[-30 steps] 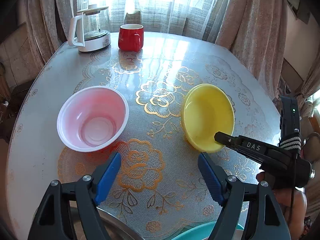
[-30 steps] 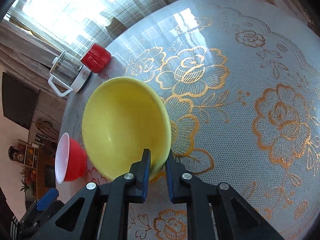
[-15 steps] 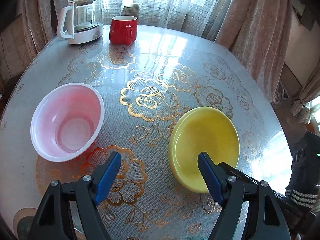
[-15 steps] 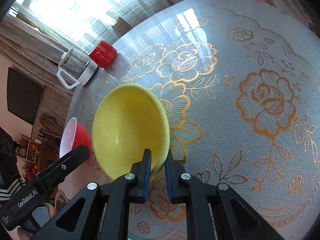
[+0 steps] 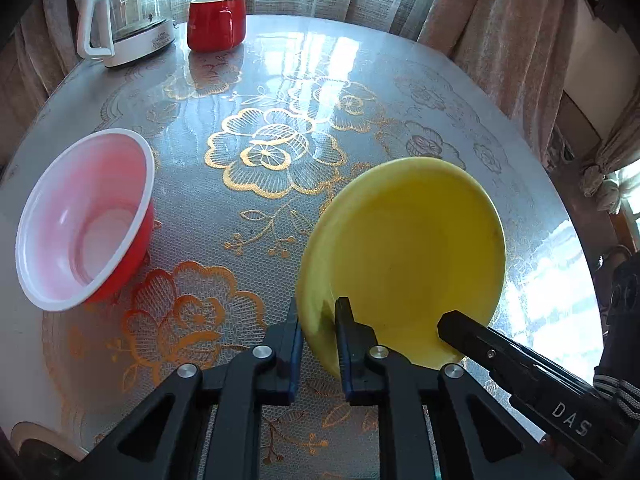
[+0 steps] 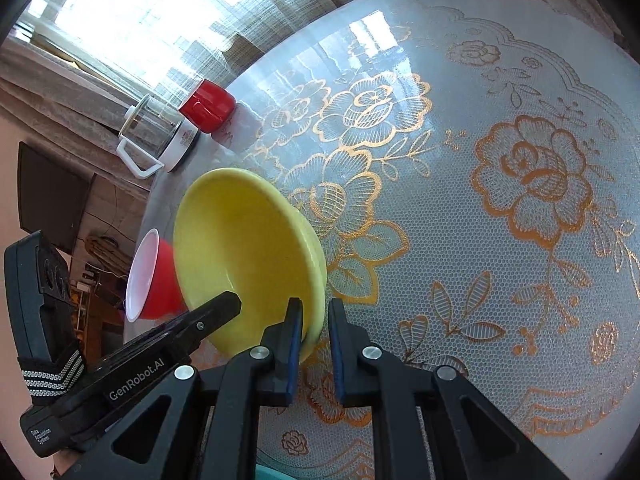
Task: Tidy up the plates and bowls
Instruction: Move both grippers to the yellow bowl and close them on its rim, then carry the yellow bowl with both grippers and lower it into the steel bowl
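Both grippers' fingers straddle the yellow bowl, hiding its near rim

This is a home dining or living room. A round table under a glossy clear cover with a gold floral lace cloth stands by a bright window hung with sheer checked netting and heavy beige drapes. A glass kettle with a white handle and base and a red ceramic mug sit at the far edge. A dark flat television and cluttered wooden shelves show in the right wrist view.
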Available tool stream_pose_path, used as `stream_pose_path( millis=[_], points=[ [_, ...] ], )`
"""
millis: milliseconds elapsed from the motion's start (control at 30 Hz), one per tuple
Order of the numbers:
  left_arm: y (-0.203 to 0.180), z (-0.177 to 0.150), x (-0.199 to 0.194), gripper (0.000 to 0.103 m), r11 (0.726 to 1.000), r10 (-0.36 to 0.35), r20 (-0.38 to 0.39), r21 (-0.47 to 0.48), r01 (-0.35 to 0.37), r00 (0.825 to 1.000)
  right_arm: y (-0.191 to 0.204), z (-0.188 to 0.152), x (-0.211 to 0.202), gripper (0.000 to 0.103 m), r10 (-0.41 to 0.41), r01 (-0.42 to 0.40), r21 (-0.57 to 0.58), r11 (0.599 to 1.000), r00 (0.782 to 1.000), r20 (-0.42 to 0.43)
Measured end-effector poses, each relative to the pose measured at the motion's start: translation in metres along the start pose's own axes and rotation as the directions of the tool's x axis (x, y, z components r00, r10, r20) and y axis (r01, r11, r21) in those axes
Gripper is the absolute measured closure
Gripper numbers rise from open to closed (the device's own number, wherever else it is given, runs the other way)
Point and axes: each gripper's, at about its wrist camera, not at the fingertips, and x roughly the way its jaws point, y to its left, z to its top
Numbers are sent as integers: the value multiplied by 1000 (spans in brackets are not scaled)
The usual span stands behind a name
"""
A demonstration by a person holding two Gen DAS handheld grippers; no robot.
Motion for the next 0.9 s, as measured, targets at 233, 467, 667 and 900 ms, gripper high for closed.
stream_pose_path(
  millis=[233,467,667,900],
  points=[
    [1,-18,-12,88,999,19,6,29,-19,1000,5,-16,-6,90,10,-10,8,1000,1000,-5],
    [-2,-37,-21,88,998,32,20,47,-33,999,6,-31,-13,90,10,-10,29,1000,1000,-4],
    [0,-50,-34,87,998,24,36,51,-26,999,8,-44,-24,90,24,-25,39,999,1000,10],
    [-1,-60,-53,87,998,23,75,61,-27,997,20,-59,-41,90,23,-24,9,1000,999,49]
  ],
)
